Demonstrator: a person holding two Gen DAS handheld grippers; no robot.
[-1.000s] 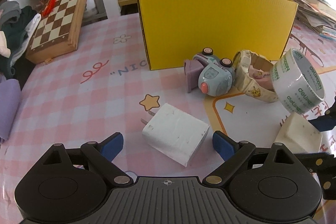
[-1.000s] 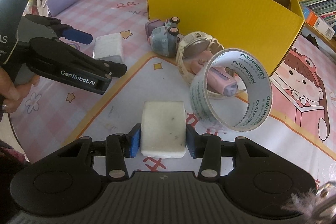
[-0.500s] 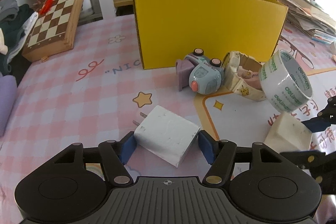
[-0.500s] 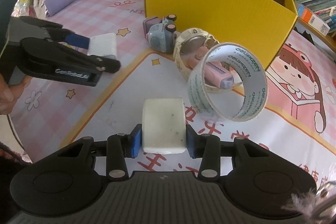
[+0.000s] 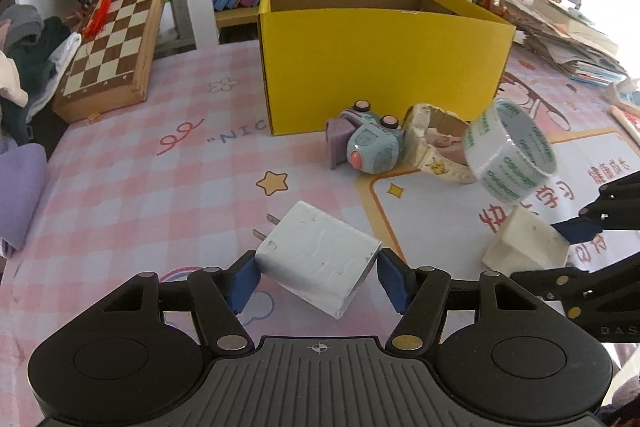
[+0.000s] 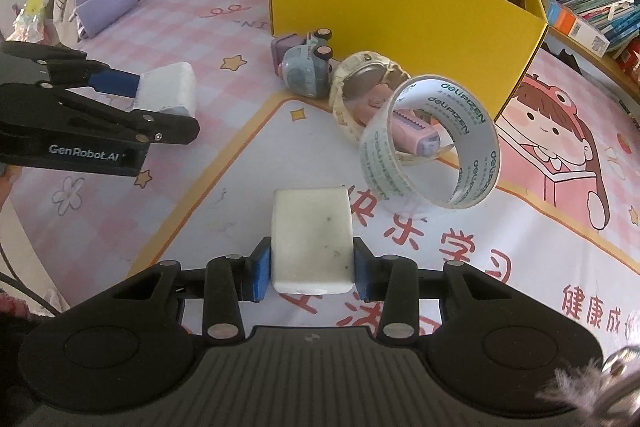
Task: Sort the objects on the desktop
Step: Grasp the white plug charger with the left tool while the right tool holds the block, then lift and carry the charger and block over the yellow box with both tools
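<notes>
Pick-up step in hand: left tongs (image 5: 318,281) clenched the white charger (image 5: 318,263) and right tongs (image 6: 312,273) clenched the white block (image 6: 311,239), both low over the bench (image 6: 500,251); next move probably calls for lifting both over the yellow box (image 5: 384,67) wall at 12 o'clock.

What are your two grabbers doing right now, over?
Left gripper shut on white charger. Right gripper shut on white block. Yellow box open ahead. Tape roll and toys sit between, over.

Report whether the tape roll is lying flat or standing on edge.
On edge, tilted: the tape roll shows its open hole sideways, leaning against the watch.
</notes>
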